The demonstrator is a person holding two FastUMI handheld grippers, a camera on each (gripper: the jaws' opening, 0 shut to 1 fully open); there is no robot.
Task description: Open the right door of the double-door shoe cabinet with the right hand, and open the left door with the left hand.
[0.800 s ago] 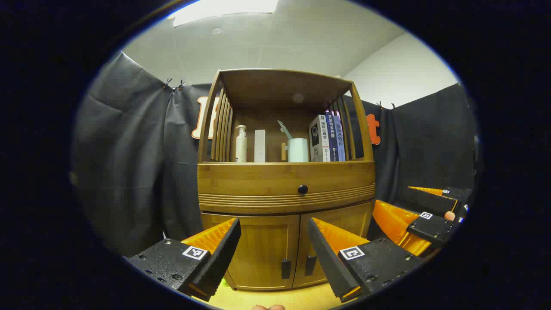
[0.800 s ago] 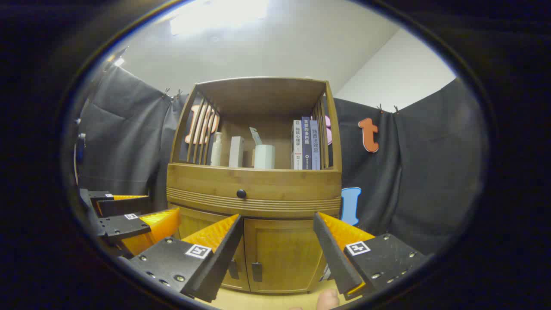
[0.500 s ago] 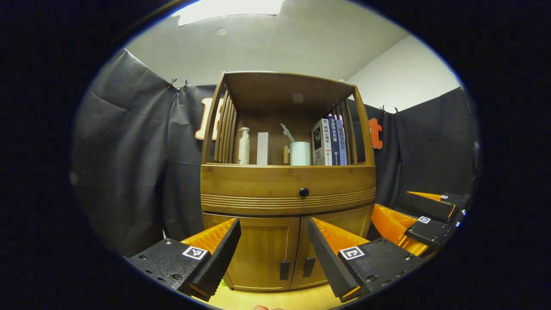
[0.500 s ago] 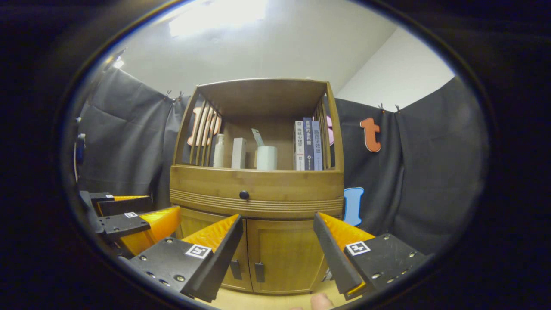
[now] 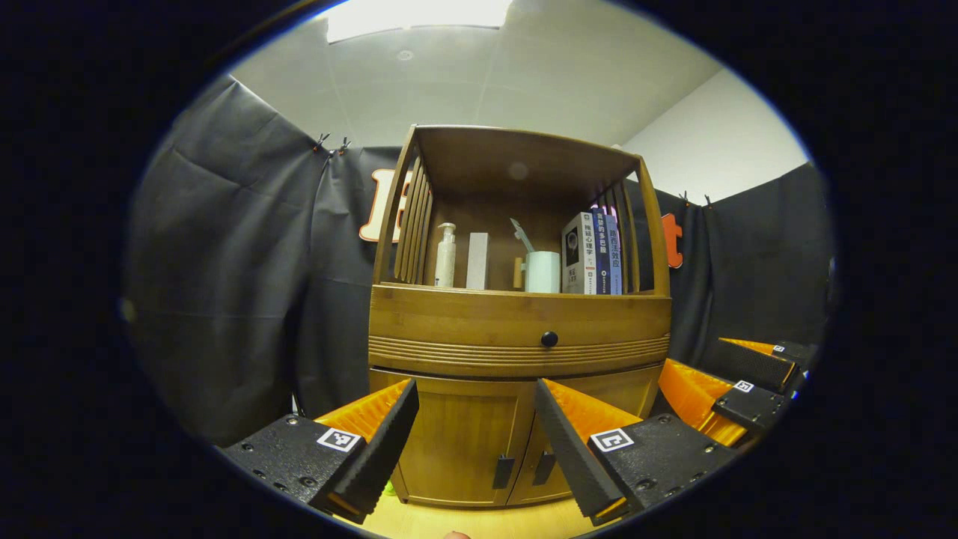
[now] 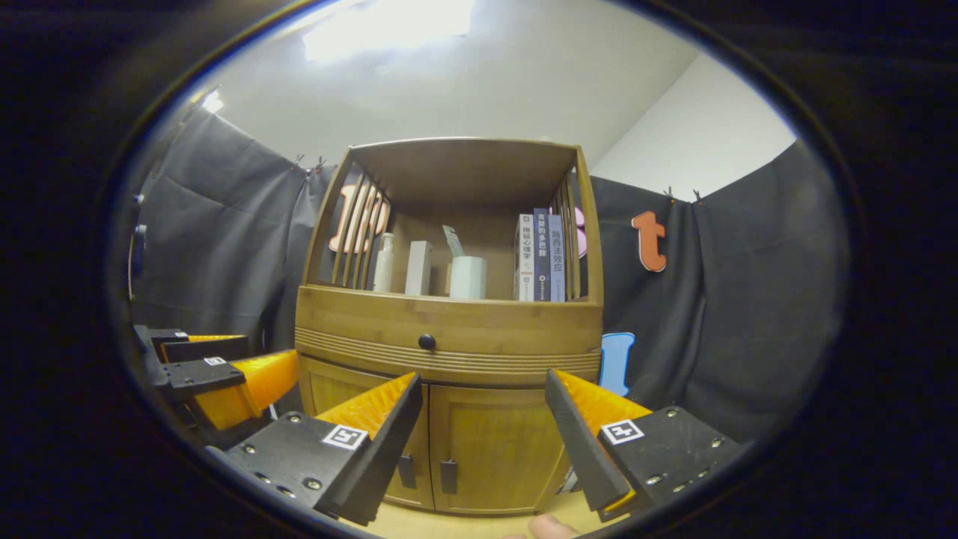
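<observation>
shoe cabinet (image 5: pixel 516 329): warm brown wood with visible grain and a soft satin sheen
drawer front (image 6: pixel 449 329): same wood, with fine grooved ribs along its lower edge
knob (image 5: pixel 549 339): dark, smooth, slightly glossy
door handles (image 6: pixel 447 475): dark, matt
mug (image 5: pixel 542 272): white, smooth
books (image 5: pixel 591 254): paper, printed glossy spines
booth wall (image 5: pixel 239 284): black cloth, matt, creased
floor (image 5: pixel 479 520): pale, smooth wood look
</observation>
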